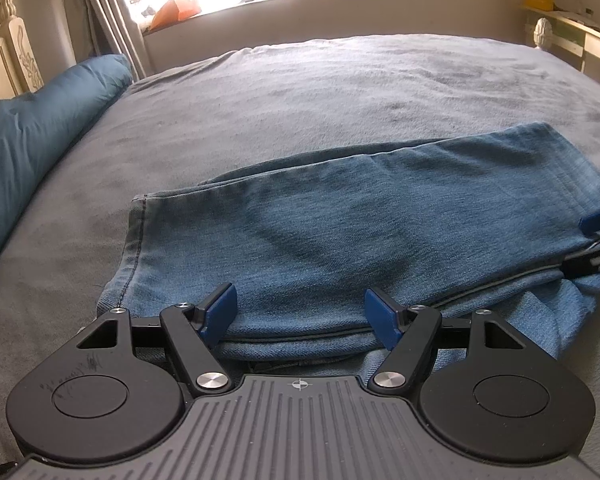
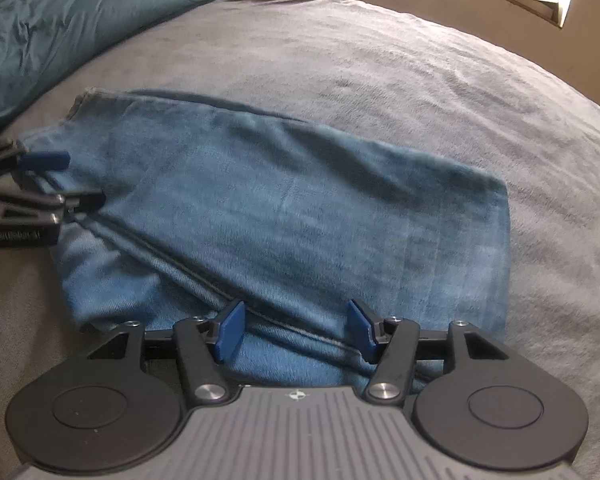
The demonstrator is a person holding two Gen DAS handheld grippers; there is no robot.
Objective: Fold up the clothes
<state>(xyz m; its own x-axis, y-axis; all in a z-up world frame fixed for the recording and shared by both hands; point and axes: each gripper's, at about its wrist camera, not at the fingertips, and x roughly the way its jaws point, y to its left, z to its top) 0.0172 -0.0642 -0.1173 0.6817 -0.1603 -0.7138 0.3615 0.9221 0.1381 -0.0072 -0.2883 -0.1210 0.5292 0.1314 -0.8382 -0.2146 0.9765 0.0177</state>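
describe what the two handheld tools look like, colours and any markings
Both match: the left tool and right tool have blue finger pads on black arms with silver pivot screws, round black discs, and a ribbed grey body bearing a small crosshair mark. No sleeves or cables visible.

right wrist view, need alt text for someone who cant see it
Folded blue jeans lie on a grey bed cover, with the right gripper open over their near edge. The left gripper shows at the left edge, a teal pillow behind.

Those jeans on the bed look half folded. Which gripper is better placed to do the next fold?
Probably the left gripper. It sits open at the near edge of the jeans, close to the hem end that could be carried over. The right gripper, also open, sits nearer the folded end.
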